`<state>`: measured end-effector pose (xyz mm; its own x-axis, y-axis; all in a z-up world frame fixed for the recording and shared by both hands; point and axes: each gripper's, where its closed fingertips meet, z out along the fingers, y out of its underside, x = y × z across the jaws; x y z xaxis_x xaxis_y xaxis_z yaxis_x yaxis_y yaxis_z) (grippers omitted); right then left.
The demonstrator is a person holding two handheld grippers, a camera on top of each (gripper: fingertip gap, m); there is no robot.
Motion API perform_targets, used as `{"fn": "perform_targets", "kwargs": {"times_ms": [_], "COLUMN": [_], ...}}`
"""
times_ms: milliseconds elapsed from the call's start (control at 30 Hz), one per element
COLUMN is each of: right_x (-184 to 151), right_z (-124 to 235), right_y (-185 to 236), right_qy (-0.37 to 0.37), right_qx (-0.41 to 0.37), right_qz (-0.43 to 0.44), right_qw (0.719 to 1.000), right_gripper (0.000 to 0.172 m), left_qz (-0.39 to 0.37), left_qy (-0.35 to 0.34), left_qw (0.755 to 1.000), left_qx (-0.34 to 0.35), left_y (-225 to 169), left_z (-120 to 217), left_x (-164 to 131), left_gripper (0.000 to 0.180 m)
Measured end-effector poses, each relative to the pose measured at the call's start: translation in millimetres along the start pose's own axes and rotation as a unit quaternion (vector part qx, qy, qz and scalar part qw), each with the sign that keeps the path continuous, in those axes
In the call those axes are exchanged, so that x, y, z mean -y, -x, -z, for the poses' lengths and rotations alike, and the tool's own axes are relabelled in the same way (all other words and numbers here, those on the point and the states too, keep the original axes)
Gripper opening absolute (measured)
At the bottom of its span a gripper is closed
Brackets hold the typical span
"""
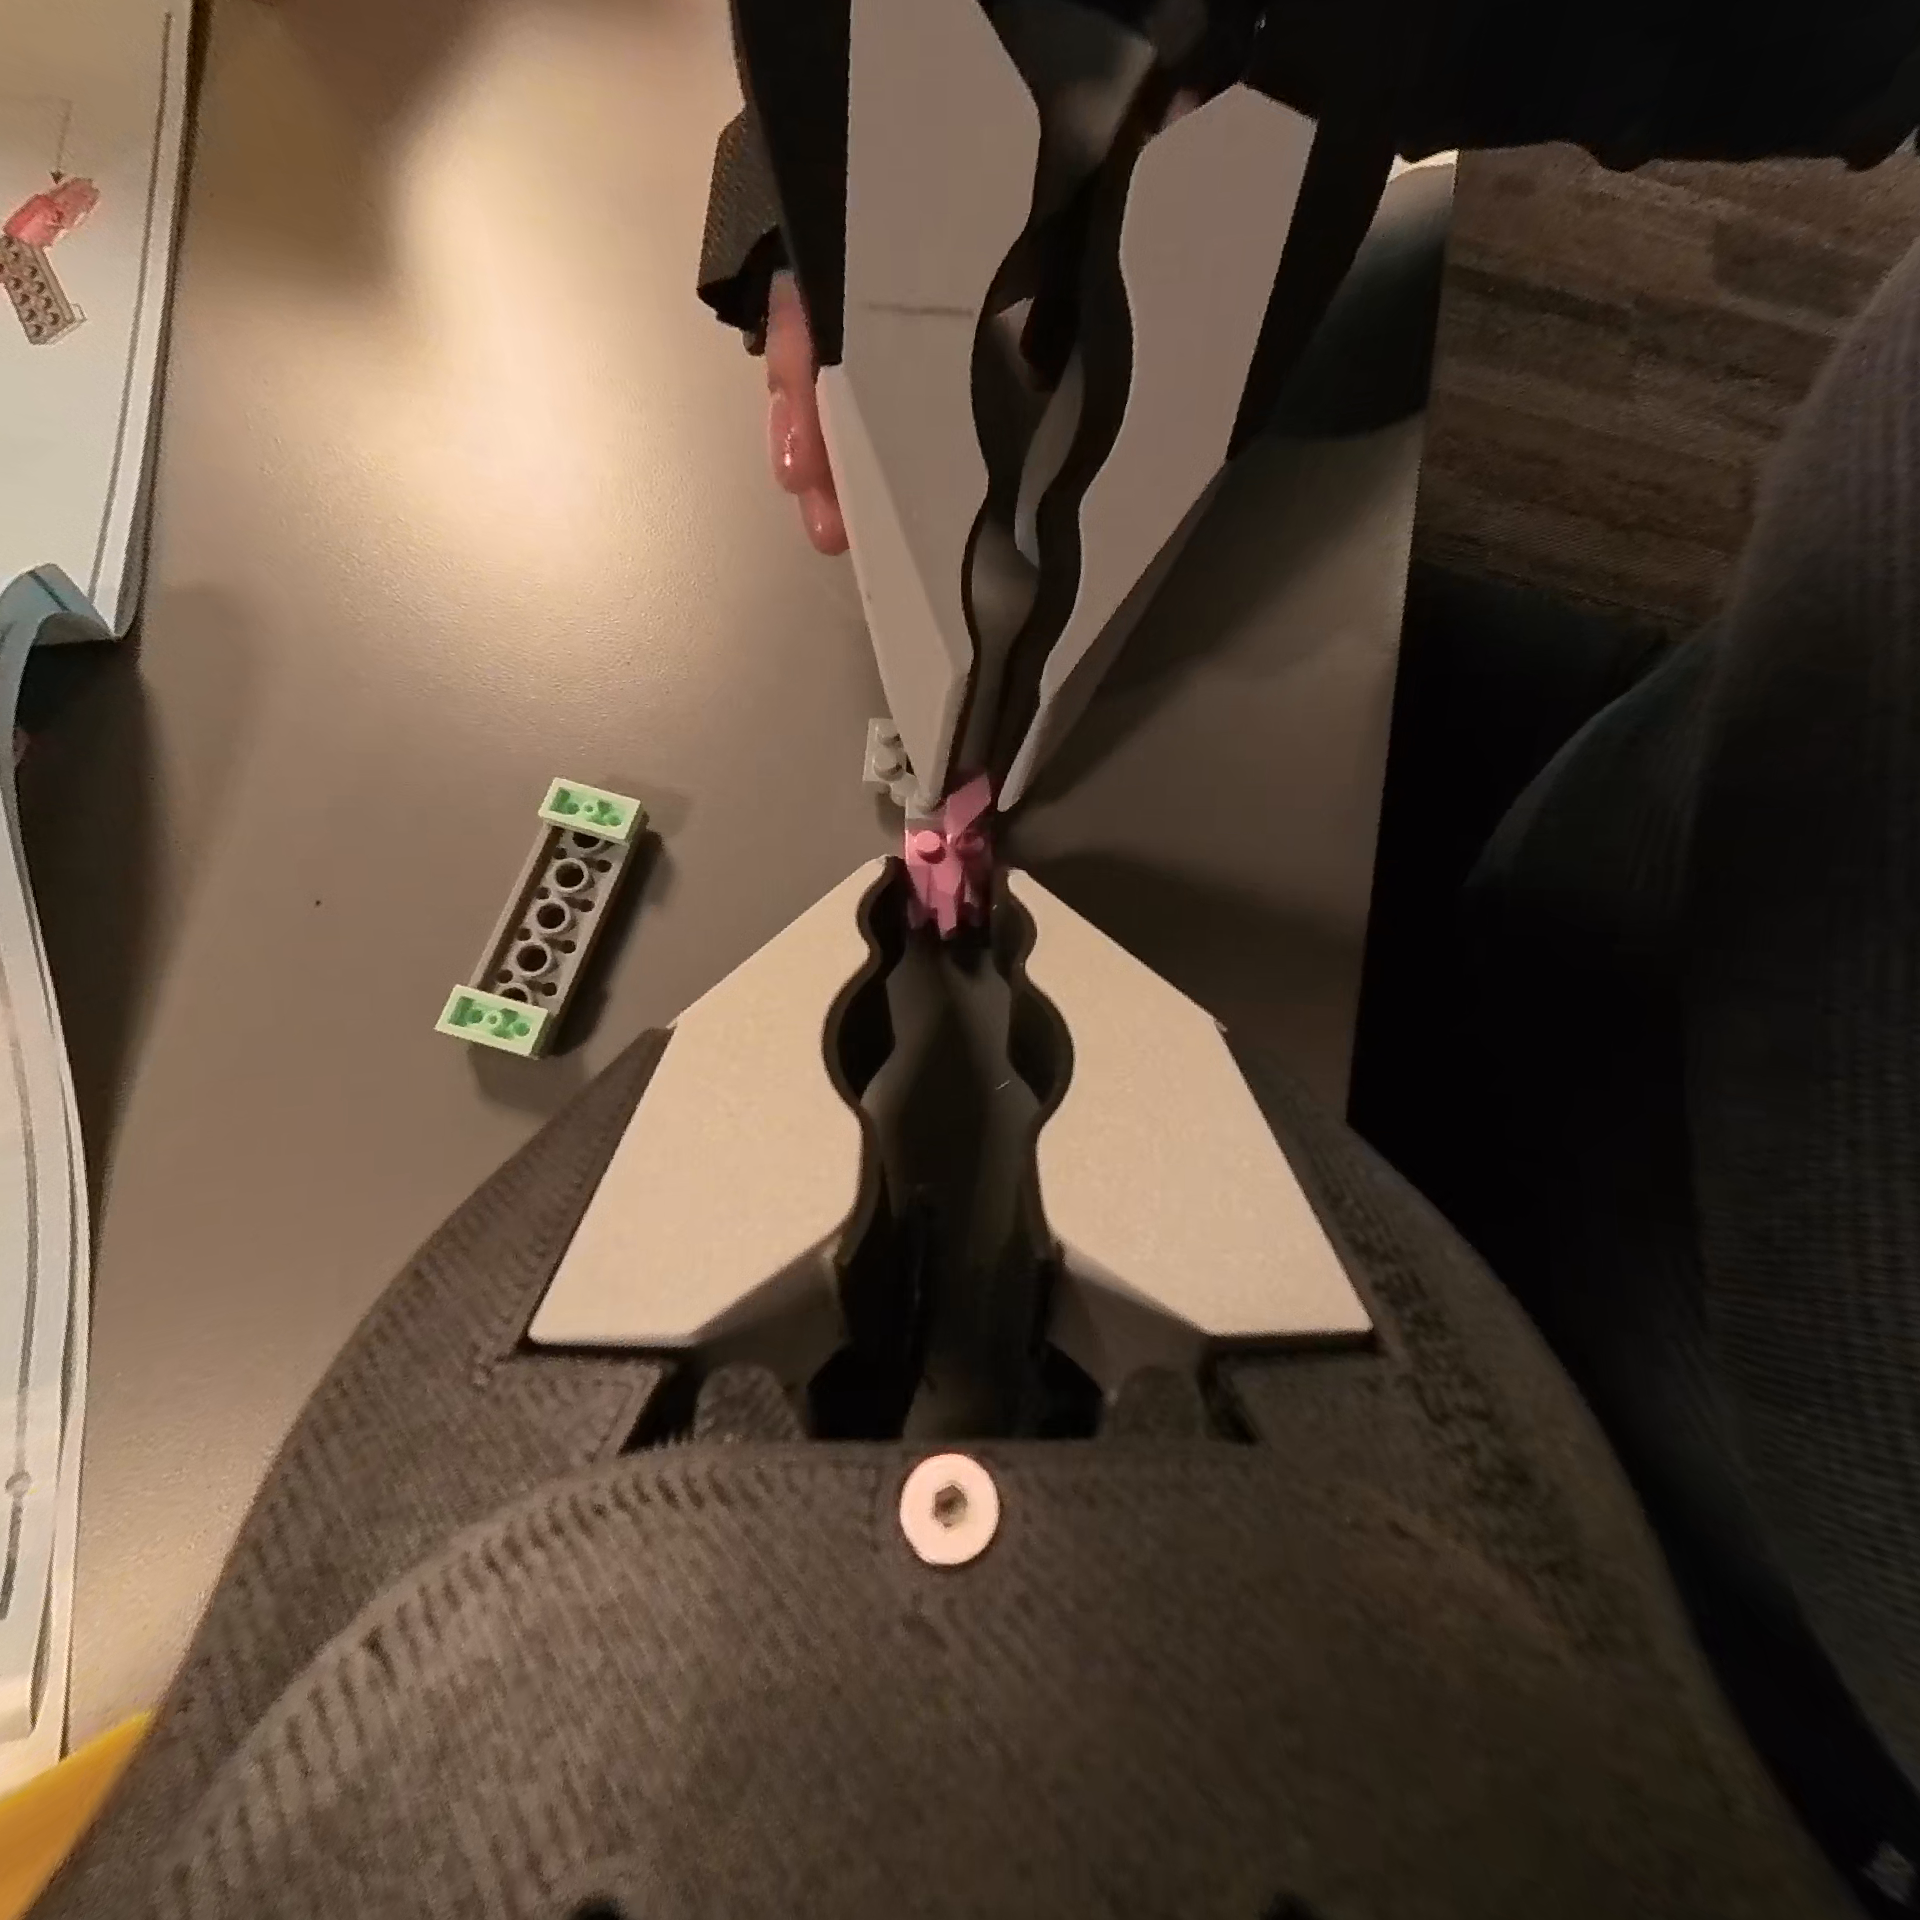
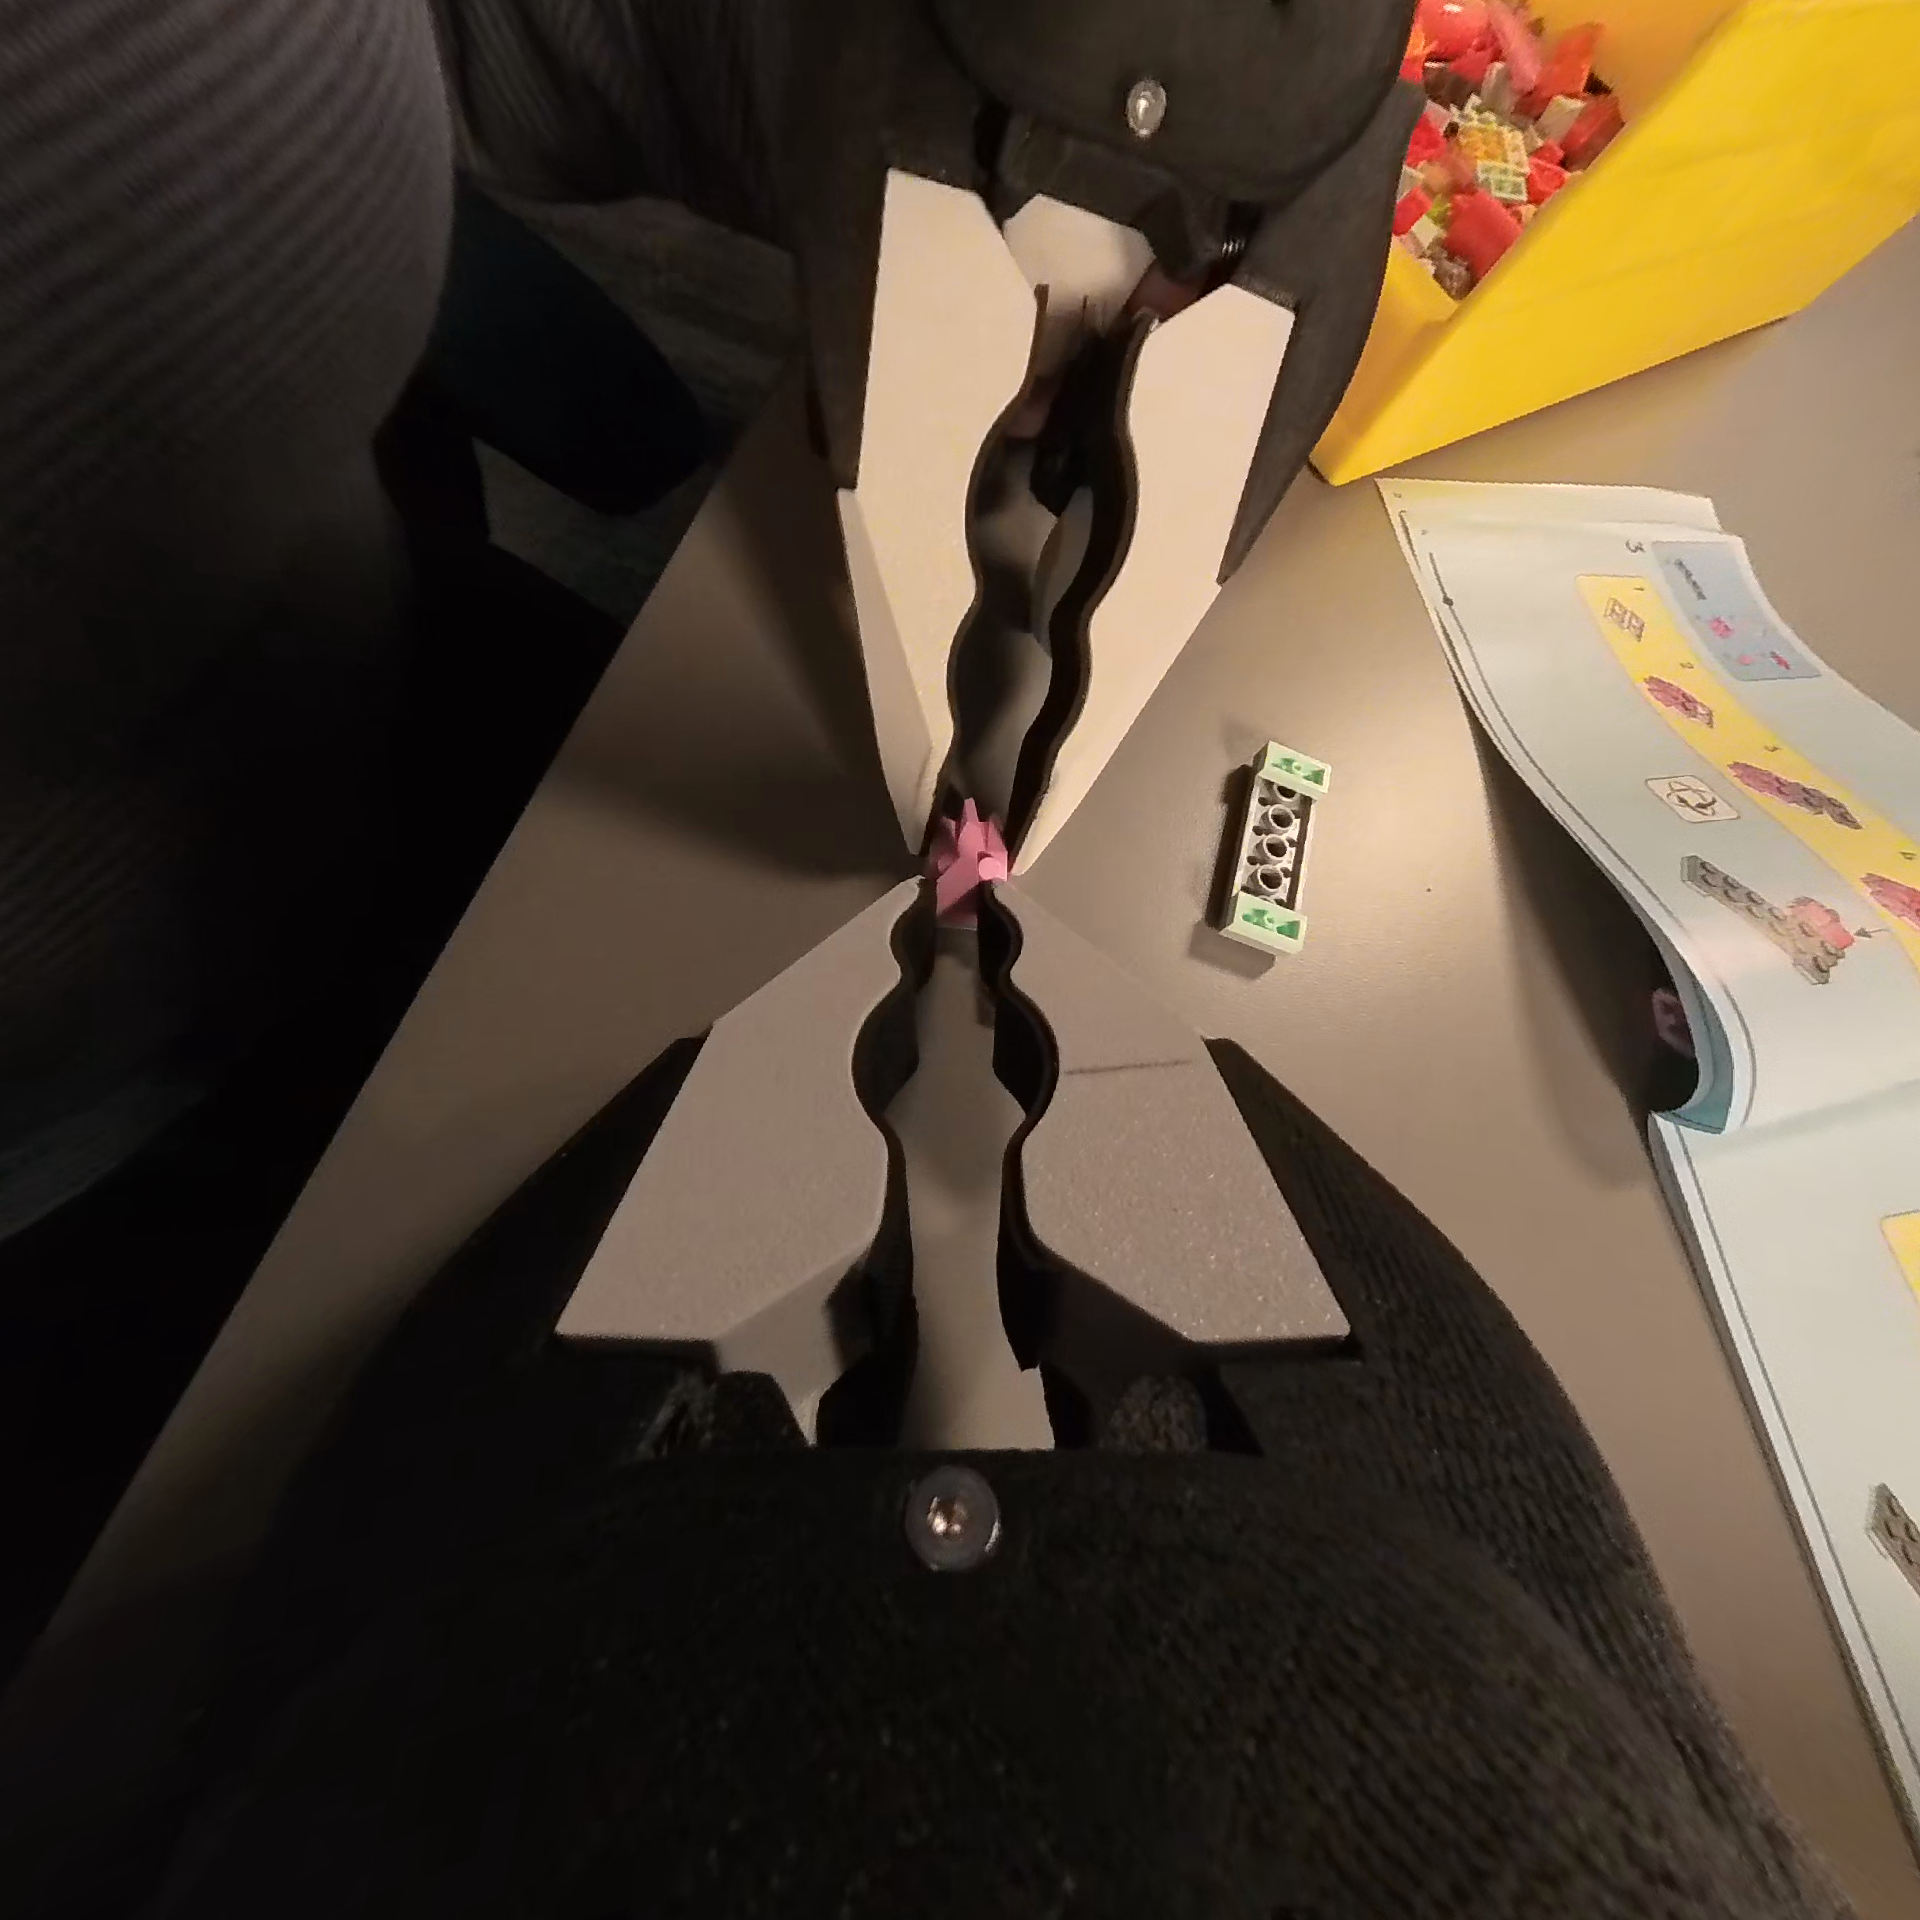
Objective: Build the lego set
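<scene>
My two grippers meet tip to tip above the brown table (image 1: 416, 520). In the left wrist view my left gripper (image 1: 948, 875) is shut on a small pink spiky piece (image 1: 943, 883) with a round stud. My right gripper (image 1: 961, 795) comes down from the top, shut on a second pink bit (image 1: 974, 805) joined to a small grey plate (image 1: 883, 764) that sticks out beside its finger. In the right wrist view my right gripper (image 2: 964, 891) grips the pink piece (image 2: 961, 868) from below, and the left gripper (image 2: 971, 821) grips it from above. The two pink parts touch.
A grey brick with green tiles at both ends (image 1: 542, 914) lies upside down on the table, also in the right wrist view (image 2: 1270, 854). An open instruction booklet (image 2: 1662, 831) and a yellow bin of bricks (image 2: 1558, 312) are nearby. The table edge (image 1: 1392, 727) is close. Only a small space, under 4 cm, lies between the two pairs of fingers.
</scene>
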<state>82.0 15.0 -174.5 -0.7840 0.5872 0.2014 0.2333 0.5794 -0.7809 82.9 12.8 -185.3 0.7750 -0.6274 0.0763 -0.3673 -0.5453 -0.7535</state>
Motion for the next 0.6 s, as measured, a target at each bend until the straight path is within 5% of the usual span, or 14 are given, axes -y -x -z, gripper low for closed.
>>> {"fn": "perform_targets", "kwargs": {"times_ms": [600], "right_x": [0.9], "right_z": [-1.6], "right_y": [-0.5], "right_qy": [-0.007], "right_qx": [-0.007], "right_qz": [0.003], "right_qw": [1.000], "right_gripper": [0.005], "left_qz": [0.005], "left_qy": [0.000], "left_qw": [1.000], "left_qx": [-0.003], "left_y": [0.4], "left_z": [0.1], "left_x": [0.1], "left_gripper": [0.015]}}
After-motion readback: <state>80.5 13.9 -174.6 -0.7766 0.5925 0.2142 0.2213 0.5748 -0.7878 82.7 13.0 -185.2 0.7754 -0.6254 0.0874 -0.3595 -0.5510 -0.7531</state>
